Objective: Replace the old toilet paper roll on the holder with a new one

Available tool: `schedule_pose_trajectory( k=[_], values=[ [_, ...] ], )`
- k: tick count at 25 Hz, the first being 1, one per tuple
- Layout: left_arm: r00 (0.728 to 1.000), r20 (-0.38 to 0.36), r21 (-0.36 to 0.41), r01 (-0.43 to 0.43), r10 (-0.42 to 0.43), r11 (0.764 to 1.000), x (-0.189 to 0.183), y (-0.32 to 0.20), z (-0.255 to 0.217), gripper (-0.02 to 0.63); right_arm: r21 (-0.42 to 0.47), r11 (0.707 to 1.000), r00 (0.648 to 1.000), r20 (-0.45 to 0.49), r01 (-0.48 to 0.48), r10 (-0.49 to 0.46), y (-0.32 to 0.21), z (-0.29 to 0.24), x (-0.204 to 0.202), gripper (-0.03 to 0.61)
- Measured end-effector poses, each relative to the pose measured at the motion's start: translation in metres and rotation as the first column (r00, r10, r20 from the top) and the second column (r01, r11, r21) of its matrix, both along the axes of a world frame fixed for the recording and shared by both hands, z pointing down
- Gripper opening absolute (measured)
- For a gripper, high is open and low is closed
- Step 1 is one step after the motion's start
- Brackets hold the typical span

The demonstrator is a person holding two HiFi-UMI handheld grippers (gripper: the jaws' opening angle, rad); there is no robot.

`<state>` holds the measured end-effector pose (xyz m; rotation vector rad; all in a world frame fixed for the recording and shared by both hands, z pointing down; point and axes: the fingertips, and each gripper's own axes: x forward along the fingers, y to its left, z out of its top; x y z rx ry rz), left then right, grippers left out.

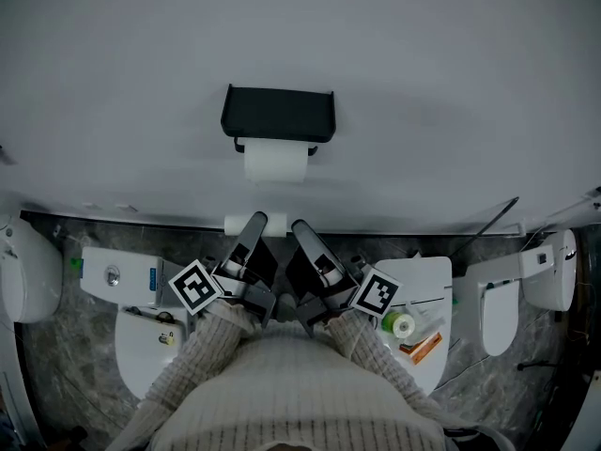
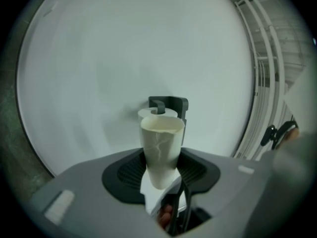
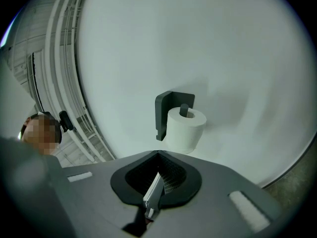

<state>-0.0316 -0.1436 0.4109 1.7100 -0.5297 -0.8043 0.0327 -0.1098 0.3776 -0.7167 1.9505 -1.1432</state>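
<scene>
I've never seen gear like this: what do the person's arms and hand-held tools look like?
The left tool and right tool are dark grey and black, each with two narrow jaws and a cube bearing black-and-white square markers. Both arms wear cream ribbed knit sleeves.

Side by side, the left gripper (image 1: pixel 254 222) and right gripper (image 1: pixel 299 225) point toward 12 o'clock.
Left fingers clamp a cardboard tube (image 2: pixel 159 150); right fingers pressed together, empty.
</scene>
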Motion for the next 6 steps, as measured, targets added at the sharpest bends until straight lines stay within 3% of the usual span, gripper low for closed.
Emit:
schedule_pose_trajectory(
  k=[6],
  values=[
    [1.000,-0.002,-0.009,-0.014,0.014,1.000,0.0020,0.0070,0.0019,0.178,0.004,1.000,1.000,0.004,-0.014,0.014,0.0043,-0.0022,0.0023,0.000]
  ],
)
